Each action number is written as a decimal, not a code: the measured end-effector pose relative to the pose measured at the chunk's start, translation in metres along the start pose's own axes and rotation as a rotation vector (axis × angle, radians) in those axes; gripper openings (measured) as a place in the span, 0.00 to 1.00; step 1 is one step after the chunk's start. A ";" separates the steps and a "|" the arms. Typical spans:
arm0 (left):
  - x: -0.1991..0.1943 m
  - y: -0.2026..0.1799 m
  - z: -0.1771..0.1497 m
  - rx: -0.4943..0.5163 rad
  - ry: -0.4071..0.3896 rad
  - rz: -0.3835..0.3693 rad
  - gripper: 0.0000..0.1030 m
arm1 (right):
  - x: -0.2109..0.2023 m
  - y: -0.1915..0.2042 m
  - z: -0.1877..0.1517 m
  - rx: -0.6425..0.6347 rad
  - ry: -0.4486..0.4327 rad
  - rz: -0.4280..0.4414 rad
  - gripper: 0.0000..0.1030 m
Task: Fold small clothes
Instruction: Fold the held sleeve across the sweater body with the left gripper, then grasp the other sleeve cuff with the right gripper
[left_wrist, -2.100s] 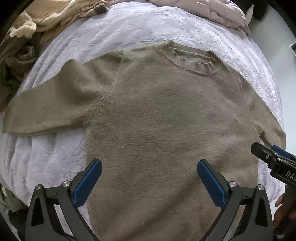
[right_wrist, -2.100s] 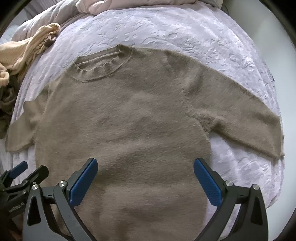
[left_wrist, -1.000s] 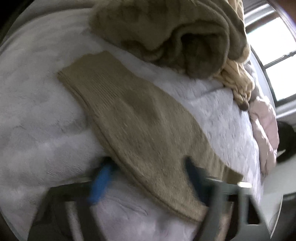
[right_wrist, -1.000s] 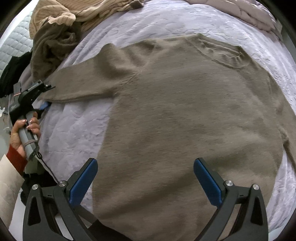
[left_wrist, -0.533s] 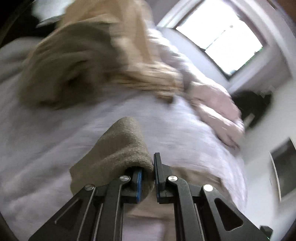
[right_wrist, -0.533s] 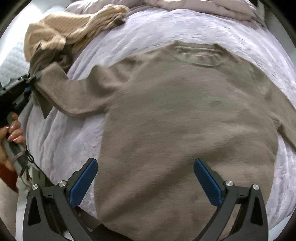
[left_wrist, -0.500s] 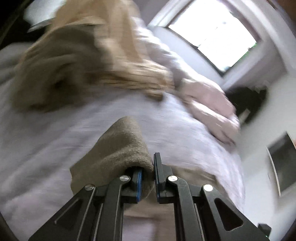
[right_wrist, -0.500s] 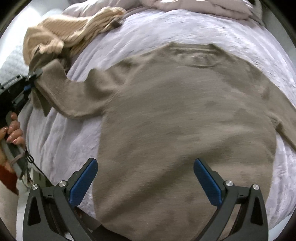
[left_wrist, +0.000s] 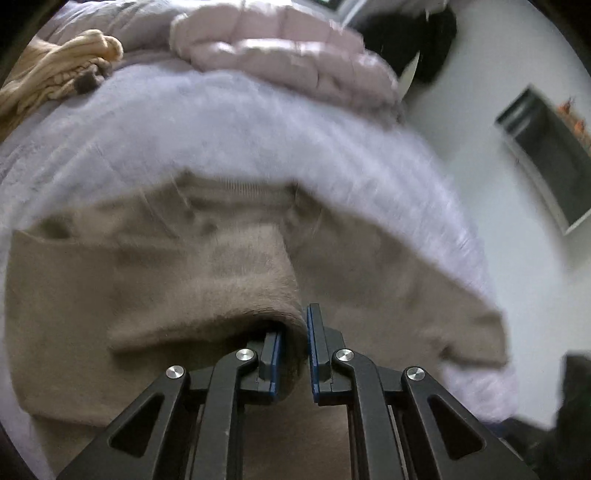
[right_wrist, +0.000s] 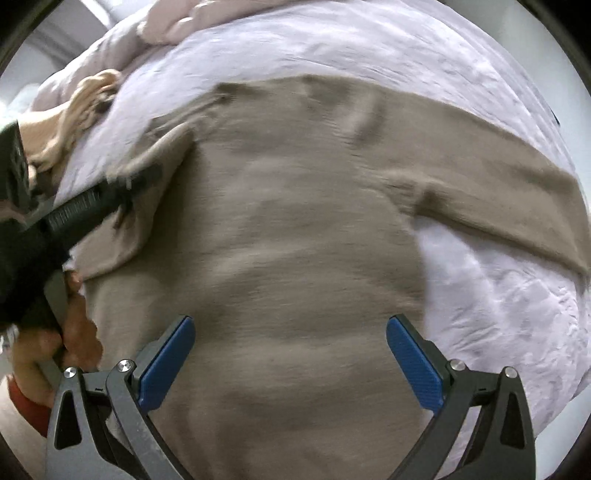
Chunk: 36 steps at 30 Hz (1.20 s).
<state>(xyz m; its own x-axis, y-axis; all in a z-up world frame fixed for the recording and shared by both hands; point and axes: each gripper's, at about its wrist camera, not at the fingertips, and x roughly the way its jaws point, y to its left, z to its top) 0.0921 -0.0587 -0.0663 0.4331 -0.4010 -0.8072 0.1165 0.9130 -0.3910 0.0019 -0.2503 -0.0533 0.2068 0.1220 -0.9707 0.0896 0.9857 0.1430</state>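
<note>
1. Now, closest to me, my left gripper (left_wrist: 293, 354) is clamped on the cuff of the left sleeve (left_wrist: 207, 291) of the sweater (right_wrist: 295, 240); the knit bulges between the blue pads (left_wrist: 314, 354).
2. My right gripper (right_wrist: 290, 360) hangs above the lower body of the sweater with its jaws wide apart and nothing between them.
3. I judge the sweater as soft, light and a little fuzzy. It will drape and stretch, not slide, so I take it by the ribbed edges: cuff, hem or shoulder seam, where the knit is thicker.
4. The held sleeve lies doubled over the chest, and its cuff is near the middle of the body, below the neckline (left_wrist: 236, 184).
5. The right sleeve (right_wrist: 498, 192) lies spread flat to the side, well apart from my open gripper. I think it is the next one to fold.
6. The whole sweater lies on the pale lilac bedspread (right_wrist: 498, 314).
7. Farther away, a pink quilt (left_wrist: 288, 55) and a tan knitted garment (left_wrist: 55, 74) lie at the far edge of the bed.
</note>
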 end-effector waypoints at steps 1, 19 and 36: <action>0.004 -0.002 -0.005 0.025 0.016 0.041 0.28 | 0.002 -0.006 0.003 0.004 0.002 -0.007 1.00; -0.064 0.212 0.000 -0.292 0.058 0.249 0.79 | 0.088 0.214 0.042 -1.090 -0.361 -0.482 0.71; -0.024 0.227 0.022 -0.359 0.086 0.186 0.29 | 0.068 -0.040 0.112 0.433 -0.139 0.325 0.67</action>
<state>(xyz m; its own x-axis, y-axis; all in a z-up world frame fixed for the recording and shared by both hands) 0.1274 0.1598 -0.1259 0.3392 -0.2505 -0.9068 -0.2826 0.8922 -0.3522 0.1212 -0.2945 -0.1030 0.4144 0.3660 -0.8332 0.3862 0.7583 0.5252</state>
